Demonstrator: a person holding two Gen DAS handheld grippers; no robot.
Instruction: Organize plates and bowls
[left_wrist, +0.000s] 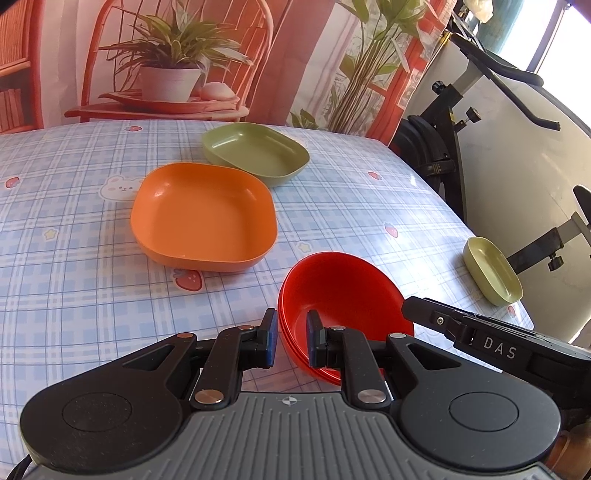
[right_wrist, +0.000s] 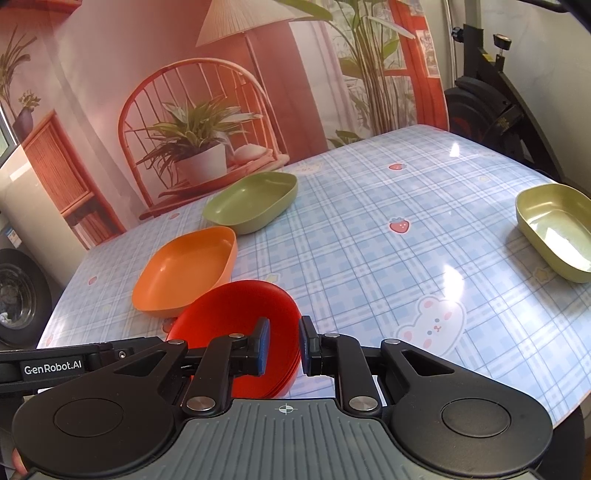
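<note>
Left gripper (left_wrist: 291, 341) and right gripper (right_wrist: 284, 345) each straddle the red bowl's (left_wrist: 343, 291) rim, narrowly parted; contact unclear.

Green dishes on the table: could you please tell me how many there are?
2: one green dish at the far side behind the orange dish, another near the right edge.

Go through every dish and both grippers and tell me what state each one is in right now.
Red bowls: nested stack, tilted, rim between the fingers of both grippers.
Orange dish: upright, empty, on the table.
Green dish: upright, empty, behind the orange one.
Yellow-green dish: upright, empty, alone near the table edge.
Left gripper: straddling the red rim, not closed.
Right gripper: the same.
</note>
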